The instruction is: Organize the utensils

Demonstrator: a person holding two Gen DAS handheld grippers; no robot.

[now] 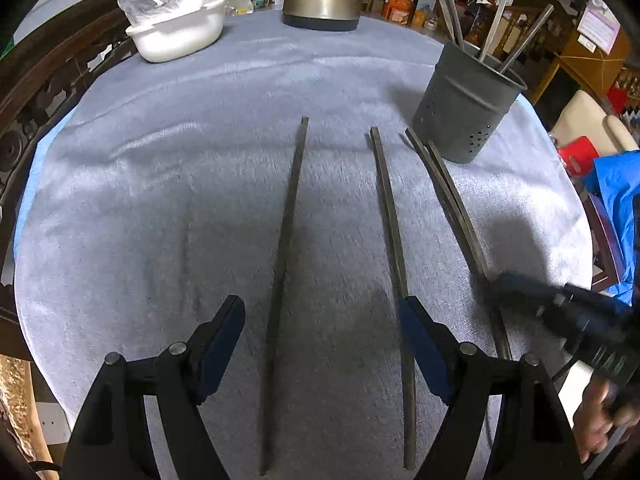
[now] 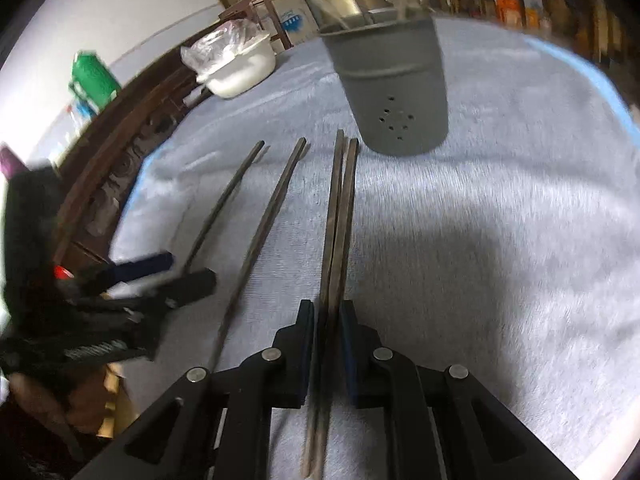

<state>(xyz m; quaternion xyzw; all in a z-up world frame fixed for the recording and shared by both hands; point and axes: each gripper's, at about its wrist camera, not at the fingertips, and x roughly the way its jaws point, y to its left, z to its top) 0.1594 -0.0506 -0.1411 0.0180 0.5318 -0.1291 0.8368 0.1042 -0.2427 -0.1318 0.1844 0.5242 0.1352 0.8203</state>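
Your right gripper [image 2: 326, 320] clamps a pair of dark square chopsticks [image 2: 340, 216] lying on the grey cloth [image 2: 500, 240]; left gripper [image 1: 322, 320] gapes empty over two loose chopsticks [image 1: 286, 264]. Grey perforated holder [image 1: 466, 108] already holds some utensils; four left.

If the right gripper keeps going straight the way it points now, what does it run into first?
Probably the grey utensil holder. The right gripper is shut on a pair of chopsticks whose far tips lie just short of the holder's base. It points downward too, so the cloth may come first; depth is unclear.
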